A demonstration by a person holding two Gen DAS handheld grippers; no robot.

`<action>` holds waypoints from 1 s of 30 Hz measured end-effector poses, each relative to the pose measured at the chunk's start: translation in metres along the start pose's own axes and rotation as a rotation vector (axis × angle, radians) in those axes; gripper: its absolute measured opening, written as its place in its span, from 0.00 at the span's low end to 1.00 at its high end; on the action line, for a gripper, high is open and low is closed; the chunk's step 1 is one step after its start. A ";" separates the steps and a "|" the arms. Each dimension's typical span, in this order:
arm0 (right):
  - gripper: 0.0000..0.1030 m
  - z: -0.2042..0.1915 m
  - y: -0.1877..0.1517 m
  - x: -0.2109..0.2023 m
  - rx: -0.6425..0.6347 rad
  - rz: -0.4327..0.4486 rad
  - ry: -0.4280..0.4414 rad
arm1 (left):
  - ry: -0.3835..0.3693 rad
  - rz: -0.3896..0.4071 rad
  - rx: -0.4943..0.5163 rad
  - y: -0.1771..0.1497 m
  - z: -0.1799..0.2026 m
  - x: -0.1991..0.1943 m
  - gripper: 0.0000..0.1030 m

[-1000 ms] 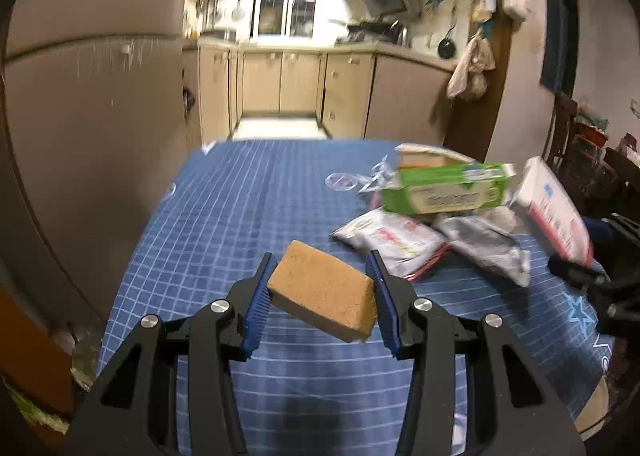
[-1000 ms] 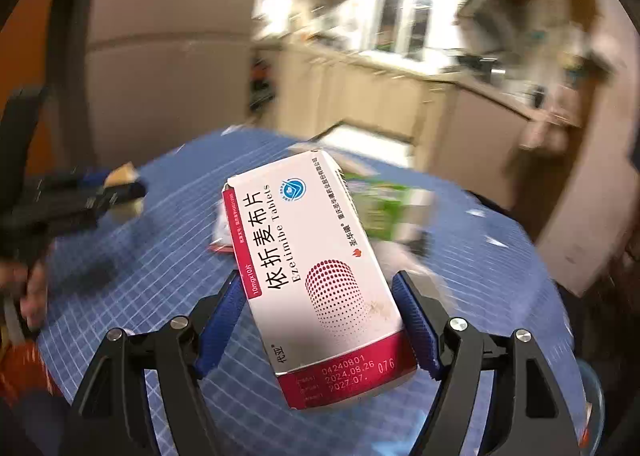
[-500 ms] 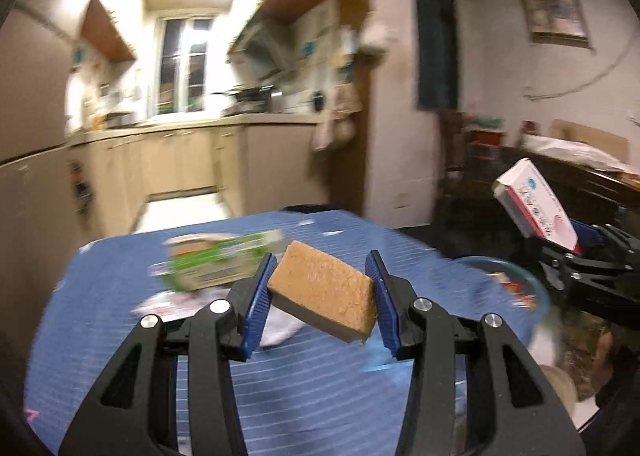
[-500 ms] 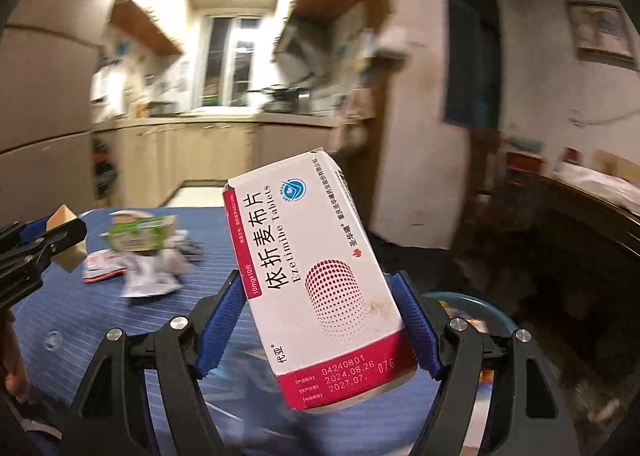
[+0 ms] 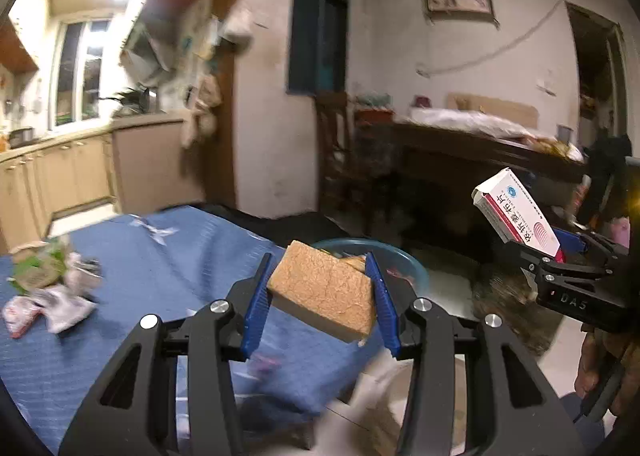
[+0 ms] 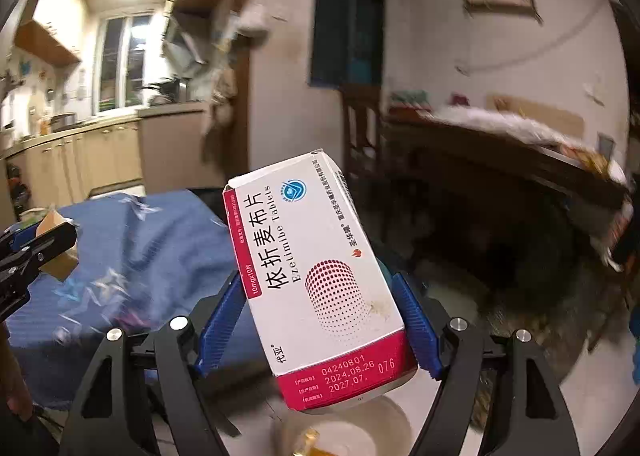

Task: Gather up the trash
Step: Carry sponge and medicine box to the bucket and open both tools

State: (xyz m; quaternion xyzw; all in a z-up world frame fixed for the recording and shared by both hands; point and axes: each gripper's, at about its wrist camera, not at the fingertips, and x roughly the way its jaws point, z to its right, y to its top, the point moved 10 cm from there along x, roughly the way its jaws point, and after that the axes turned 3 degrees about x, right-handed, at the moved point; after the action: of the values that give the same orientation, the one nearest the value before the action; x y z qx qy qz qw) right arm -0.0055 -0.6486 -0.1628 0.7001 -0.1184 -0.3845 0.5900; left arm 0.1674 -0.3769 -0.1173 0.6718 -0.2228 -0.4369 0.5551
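Left tongs (image 5: 320,292) clamp a porous sponge block (image 5: 324,290); right tongs (image 6: 320,320) grip a glossy cardboard box (image 6: 316,276).

Both grippers swing right, off the table (image 5: 168,256); a teal bin (image 5: 408,266) now shows behind the sponge (image 5: 324,290).

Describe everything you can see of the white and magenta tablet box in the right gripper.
The white and magenta cardboard tablet box is clamped at its lower sides between the right gripper's blue ribbed pads, held in the air and tilted. It carries black Chinese lettering, "Ezetimibe Tablets", a dotted magenta dome graphic, a blue round logo and printed dates on the magenta end band. A faint brownish stain marks its face. Its flaps look closed.
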 end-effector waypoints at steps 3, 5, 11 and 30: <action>0.73 0.042 -0.025 0.007 0.047 -0.059 -0.037 | -0.050 -0.036 0.013 -0.011 0.035 0.021 0.43; 0.73 0.062 -0.048 0.013 0.072 -0.116 -0.060 | -0.085 -0.068 0.025 -0.021 0.057 0.038 0.43; 0.73 0.110 -0.117 0.049 0.155 -0.311 -0.096 | -0.164 -0.199 0.028 -0.068 0.108 0.085 0.43; 0.73 0.126 -0.263 0.129 0.280 -0.689 -0.092 | -0.314 -0.512 0.004 -0.205 0.167 0.183 0.43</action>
State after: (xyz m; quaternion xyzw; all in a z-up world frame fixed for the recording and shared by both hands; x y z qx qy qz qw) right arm -0.0797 -0.7482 -0.4564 0.7547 0.0463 -0.5715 0.3189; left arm 0.0848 -0.5543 -0.3724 0.6314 -0.1301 -0.6610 0.3840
